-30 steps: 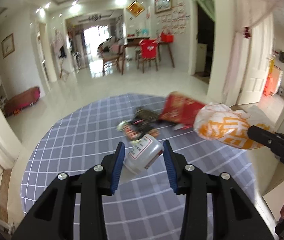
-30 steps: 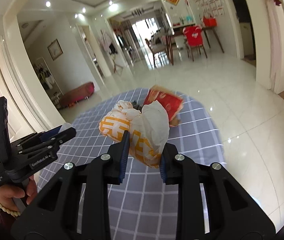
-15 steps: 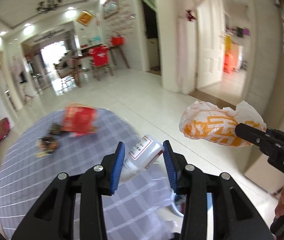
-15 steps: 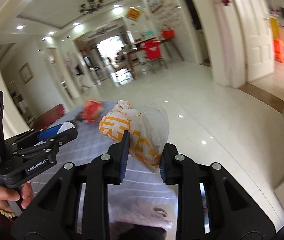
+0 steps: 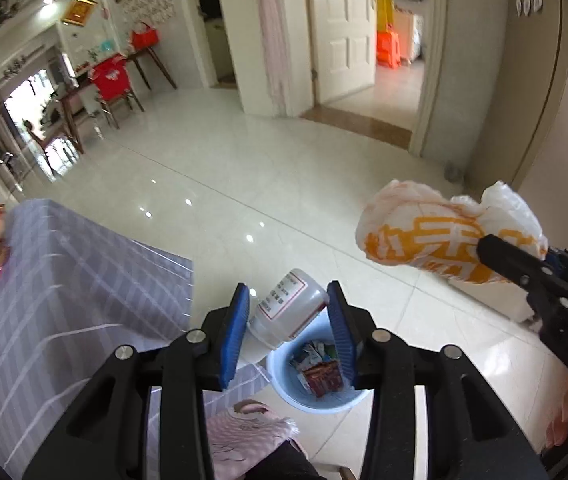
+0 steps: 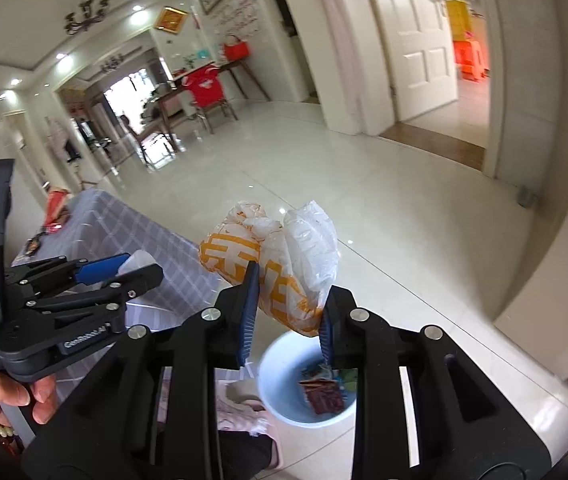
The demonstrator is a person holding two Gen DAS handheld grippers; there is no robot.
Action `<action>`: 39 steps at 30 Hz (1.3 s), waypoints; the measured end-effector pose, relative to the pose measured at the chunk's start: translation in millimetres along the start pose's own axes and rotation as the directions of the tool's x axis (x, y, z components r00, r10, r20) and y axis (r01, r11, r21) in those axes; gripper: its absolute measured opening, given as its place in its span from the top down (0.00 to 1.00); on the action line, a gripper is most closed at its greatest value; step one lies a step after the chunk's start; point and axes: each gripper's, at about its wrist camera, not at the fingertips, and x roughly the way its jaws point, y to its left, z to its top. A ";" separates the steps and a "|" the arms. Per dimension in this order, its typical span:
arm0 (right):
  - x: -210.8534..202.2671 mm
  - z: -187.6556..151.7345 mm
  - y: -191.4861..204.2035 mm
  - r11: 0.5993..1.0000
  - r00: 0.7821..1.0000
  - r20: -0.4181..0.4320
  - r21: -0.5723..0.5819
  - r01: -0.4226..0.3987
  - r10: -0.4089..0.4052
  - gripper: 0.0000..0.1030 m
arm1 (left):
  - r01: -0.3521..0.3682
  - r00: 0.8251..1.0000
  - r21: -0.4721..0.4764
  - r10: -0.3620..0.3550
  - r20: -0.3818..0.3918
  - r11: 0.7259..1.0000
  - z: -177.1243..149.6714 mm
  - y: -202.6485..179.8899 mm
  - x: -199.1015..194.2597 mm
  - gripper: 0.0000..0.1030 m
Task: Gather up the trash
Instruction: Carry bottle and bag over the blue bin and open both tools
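I've got both loads over the floor now, the blue bin [image 5: 316, 376] sitting at about six o'clock in each wrist view. My left gripper [image 5: 290, 328] has the white bottle [image 5: 288, 308] tipped between its blue pads; the jaws have just been opening, and a sliver of gap shows at the right pad, so I judge the bottle is barely held or already letting go. My right gripper [image 6: 286, 320] is pinched narrow on the orange-and-white bag [image 6: 272, 264], which bulges up toward twelve o'clock above the jaws. The risk: the bottle hangs nearer the bin's rim than its middle, so it could clip the edge and bounce across the tiles. The light bag could drift and miss, or land on the pink slipper [image 5: 244, 424] just beside the bin. More trash, a red packet [image 6: 56, 208] among it, waits on the checked desk [image 5: 76, 280] at nine o'clock, blurred. The bin's near rim is cut off by my fingers, and I can't read what lies inside beyond some wrappers.
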 end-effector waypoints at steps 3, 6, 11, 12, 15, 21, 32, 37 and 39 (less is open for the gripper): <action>9.3 -1.5 -13.2 1.000 1.000 -0.017 0.016 0.013 -0.012 0.75 | -0.031 0.999 -0.007 0.030 -0.038 1.000 0.4 -6.8 20.7 0.21; 15.6 -6.7 -18.1 1.000 0.999 -0.036 0.021 0.012 -0.011 0.75 | -0.030 0.998 -0.009 0.029 -0.059 1.000 -2.7 -8.4 29.0 0.21; 26.7 -9.7 -15.0 1.000 0.998 -0.063 0.021 -0.001 0.002 0.75 | -0.056 0.997 -0.009 0.055 -0.056 0.998 -2.7 -2.0 27.6 0.21; 27.5 -10.2 -12.9 1.000 0.998 -0.066 0.021 -0.004 0.006 0.75 | -0.059 0.997 -0.014 0.058 -0.052 0.998 -4.5 3.4 23.5 0.21; 31.3 -10.5 -8.0 1.000 0.997 -0.072 0.017 -0.013 0.015 0.75 | -0.069 0.997 -0.029 0.067 -0.043 0.997 -5.5 8.8 17.8 0.21; 35.1 -9.0 4.2 1.000 0.997 -0.075 0.005 -0.030 0.031 0.75 | -0.092 0.996 -0.050 0.092 -0.007 0.995 -4.0 19.8 1.1 0.21; 53.2 -11.3 15.4 0.998 0.995 -0.086 0.030 -0.051 0.053 0.31 | -0.117 0.992 -0.104 0.120 0.023 0.988 -4.2 49.9 -20.9 0.21; 57.4 -13.3 19.3 0.998 0.991 -0.120 0.037 -0.048 0.052 0.31 | -0.121 0.992 -0.114 0.125 0.030 0.986 -7.5 59.4 -28.2 0.21; 54.1 -12.1 26.1 0.998 0.992 -0.116 0.028 -0.055 0.058 0.31 | -0.126 0.991 -0.121 0.131 0.034 0.985 -8.5 64.4 -32.1 0.21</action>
